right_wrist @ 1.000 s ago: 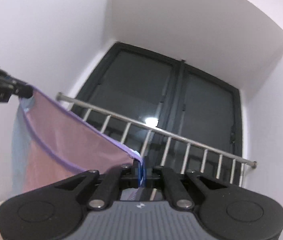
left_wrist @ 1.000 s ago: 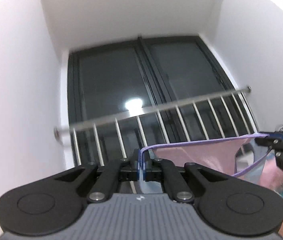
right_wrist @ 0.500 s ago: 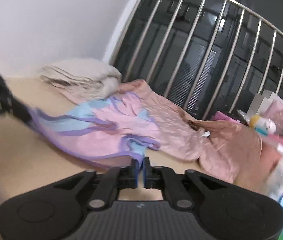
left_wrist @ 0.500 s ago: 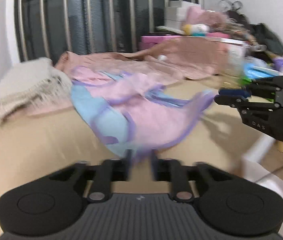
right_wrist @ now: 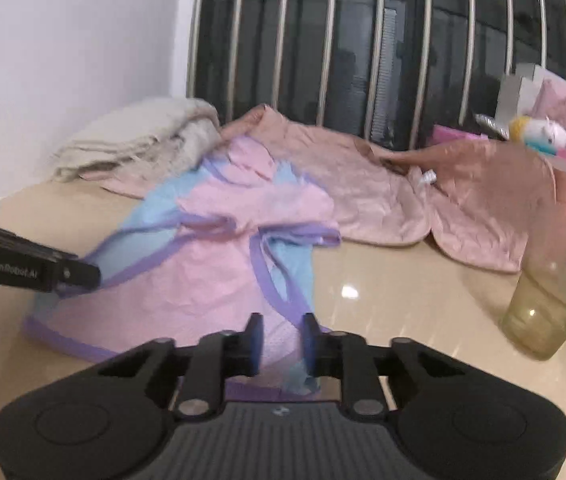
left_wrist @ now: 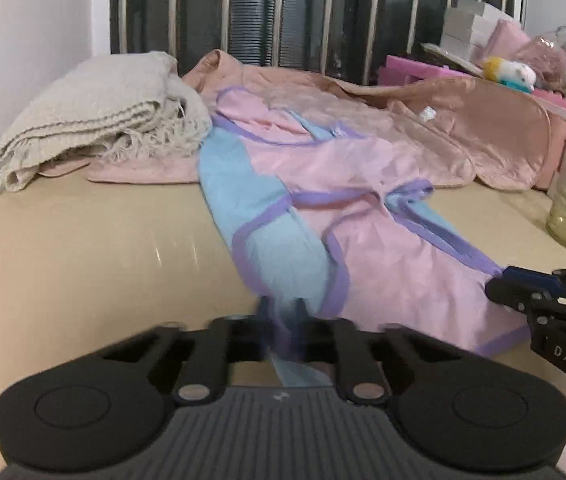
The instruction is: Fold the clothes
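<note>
A pink garment (left_wrist: 383,208) with light-blue panels and purple trim lies spread and rumpled on the beige table (left_wrist: 83,248). My left gripper (left_wrist: 283,316) sits low at the garment's near left edge. Its jaws are closing, with the blue and purple hem bunched between them. In the right wrist view the left gripper (right_wrist: 91,276) shows from the side, its tip on the hem. My right gripper (right_wrist: 281,340) stands slightly open over the garment (right_wrist: 211,276), whose near right corner shows in the gap. In the left wrist view, the right gripper (left_wrist: 495,284) tip meets that corner.
A folded beige knit blanket (left_wrist: 95,108) lies at the back left. A dusty-pink garment (left_wrist: 423,120) sprawls behind. A plastic cup (right_wrist: 543,312) stands at the right, with boxes and a plush toy (left_wrist: 511,72) beyond it. Metal window bars (right_wrist: 375,52) run along the back.
Both grippers have dropped from up by the window and tilted down to the table. The garment, held stretched in the air before, now lies on the table. The right jaws have parted a little.
</note>
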